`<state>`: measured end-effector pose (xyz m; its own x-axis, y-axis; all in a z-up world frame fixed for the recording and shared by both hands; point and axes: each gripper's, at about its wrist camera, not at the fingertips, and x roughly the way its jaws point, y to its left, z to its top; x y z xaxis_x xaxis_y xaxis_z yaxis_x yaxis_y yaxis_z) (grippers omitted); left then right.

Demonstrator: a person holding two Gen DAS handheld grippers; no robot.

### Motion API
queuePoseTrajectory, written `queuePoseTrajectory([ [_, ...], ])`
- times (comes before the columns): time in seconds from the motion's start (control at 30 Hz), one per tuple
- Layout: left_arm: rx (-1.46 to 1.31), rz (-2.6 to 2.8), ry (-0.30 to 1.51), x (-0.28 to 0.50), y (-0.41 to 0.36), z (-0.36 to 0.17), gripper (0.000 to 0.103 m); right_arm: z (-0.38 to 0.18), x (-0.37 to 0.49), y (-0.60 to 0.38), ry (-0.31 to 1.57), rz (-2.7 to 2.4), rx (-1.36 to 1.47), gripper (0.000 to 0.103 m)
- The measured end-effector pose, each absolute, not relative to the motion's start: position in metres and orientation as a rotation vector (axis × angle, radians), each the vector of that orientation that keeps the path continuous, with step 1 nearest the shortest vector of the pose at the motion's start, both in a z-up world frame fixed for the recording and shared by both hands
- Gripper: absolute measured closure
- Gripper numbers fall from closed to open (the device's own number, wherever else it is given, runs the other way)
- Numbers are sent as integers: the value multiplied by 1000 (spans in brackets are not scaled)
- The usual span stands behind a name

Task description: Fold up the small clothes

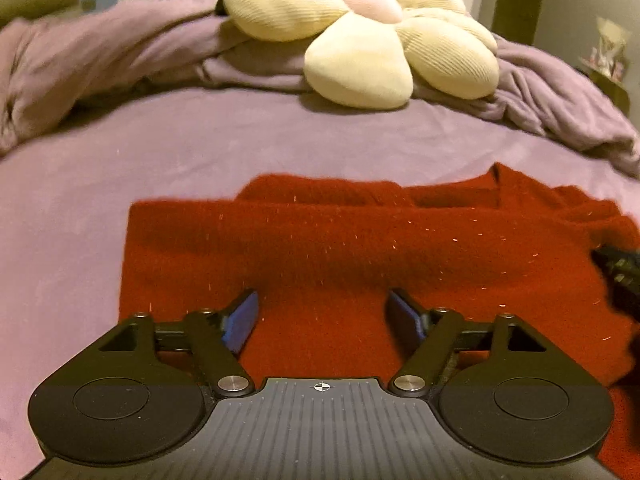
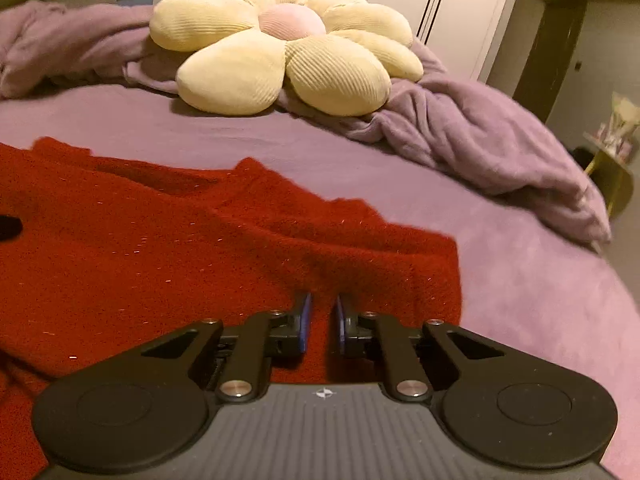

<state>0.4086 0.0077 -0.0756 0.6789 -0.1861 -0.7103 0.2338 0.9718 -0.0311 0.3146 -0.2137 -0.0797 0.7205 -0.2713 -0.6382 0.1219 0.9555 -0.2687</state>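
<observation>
A red knitted garment is seen lying spread on the purple bed sheet, partly folded, with a doubled layer along its far edge and fine light fibres scattered over the knit. In the right wrist view the same garment is shown reaching from the left edge of the picture to a corner near the centre right. The left hand-held gripper is held over the near part of the garment with its blue-padded fingers set wide apart; nothing is gripped between them. The right hand-held gripper is positioned over the garment's near right portion, its jaws brought almost together with only a narrow gap; whether cloth is pinched between the pads cannot be told. At the right edge of the left wrist view a dark part of the other gripper is seen over the cloth. Beyond the garment, a bunched purple blanket is noted across the far side of the bed, and a cream flower-shaped cushion with a pink centre is resting on it.
</observation>
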Motion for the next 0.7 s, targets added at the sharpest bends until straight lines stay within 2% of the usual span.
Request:
queuePoseTrajectory([
  [0.17,44,-214,803,396,12,-66,21,-69,313,-210,746,-197,-231,92],
  [0.33,15,-225,796,368,19,-53,21,-41,252,-204,685,-151,-166,91],
  [0.47,12,-229,803,358,15,-46,20,-50,233,-207,750,-160,-129,91],
  [0.7,50,-210,818,354,7,-50,19,-72,248,-211,823,-198,-143,92],
])
